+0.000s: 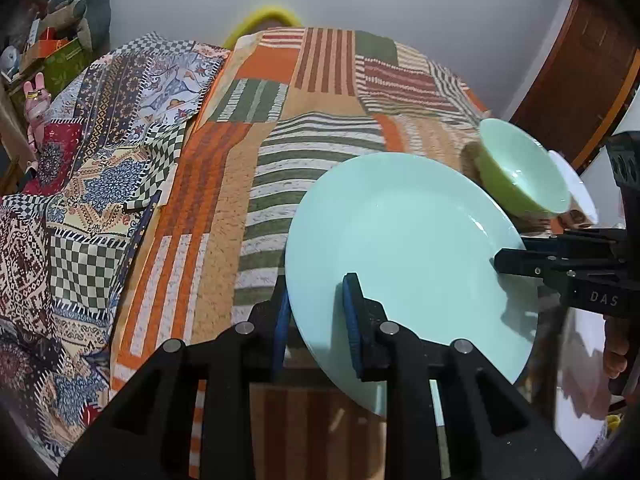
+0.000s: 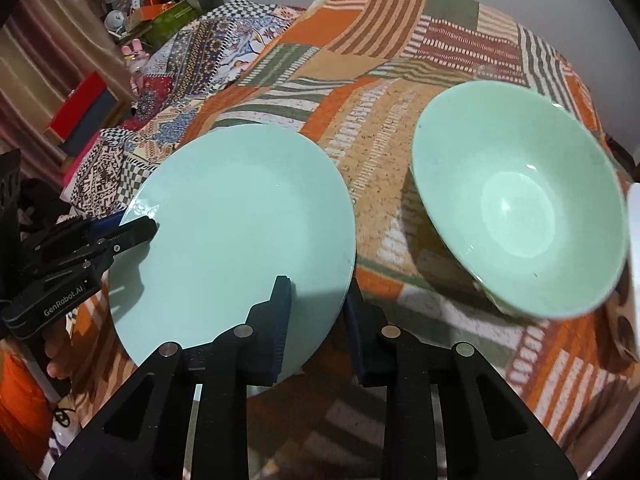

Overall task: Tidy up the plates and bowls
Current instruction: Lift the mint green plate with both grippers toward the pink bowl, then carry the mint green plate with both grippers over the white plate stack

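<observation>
A pale mint plate (image 1: 408,248) is held above the patchwork cloth; it also shows in the right wrist view (image 2: 236,232). My left gripper (image 1: 316,312) is shut on its rim, one pad above and one below. My right gripper (image 2: 316,312) is shut on the opposite rim the same way. Each gripper shows in the other's view: the right one (image 1: 516,258) and the left one (image 2: 136,228). A mint bowl with a green outside (image 2: 520,200) sits tilted to the right of the plate, also in the left wrist view (image 1: 524,168).
The orange, green and white striped patchwork cloth (image 1: 312,128) covers the surface. A blue and brown patterned cloth (image 1: 80,184) lies to the left. A white dish (image 1: 576,184) sits behind the bowl. Cluttered boxes and toys (image 2: 152,8) stand far left.
</observation>
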A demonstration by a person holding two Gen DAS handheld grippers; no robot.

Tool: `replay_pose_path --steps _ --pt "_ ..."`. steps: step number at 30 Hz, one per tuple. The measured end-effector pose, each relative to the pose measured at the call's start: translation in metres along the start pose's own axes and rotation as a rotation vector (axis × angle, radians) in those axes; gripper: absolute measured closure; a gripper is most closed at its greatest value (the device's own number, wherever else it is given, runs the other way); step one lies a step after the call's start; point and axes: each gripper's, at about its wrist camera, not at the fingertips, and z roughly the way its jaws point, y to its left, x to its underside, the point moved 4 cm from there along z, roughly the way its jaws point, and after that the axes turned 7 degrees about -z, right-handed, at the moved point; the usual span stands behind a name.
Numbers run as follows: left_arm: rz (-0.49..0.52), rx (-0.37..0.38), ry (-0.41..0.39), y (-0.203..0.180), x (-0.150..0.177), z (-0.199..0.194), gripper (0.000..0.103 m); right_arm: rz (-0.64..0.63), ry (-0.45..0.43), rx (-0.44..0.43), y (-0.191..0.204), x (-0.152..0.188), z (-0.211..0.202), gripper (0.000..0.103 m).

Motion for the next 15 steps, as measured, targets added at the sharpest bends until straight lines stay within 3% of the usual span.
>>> replay_pose_path --steps 15 --pt "0.014 0.047 -0.06 -0.048 0.027 -0.076 0.079 -0.023 -0.13 0.018 0.009 0.039 -0.083 0.079"
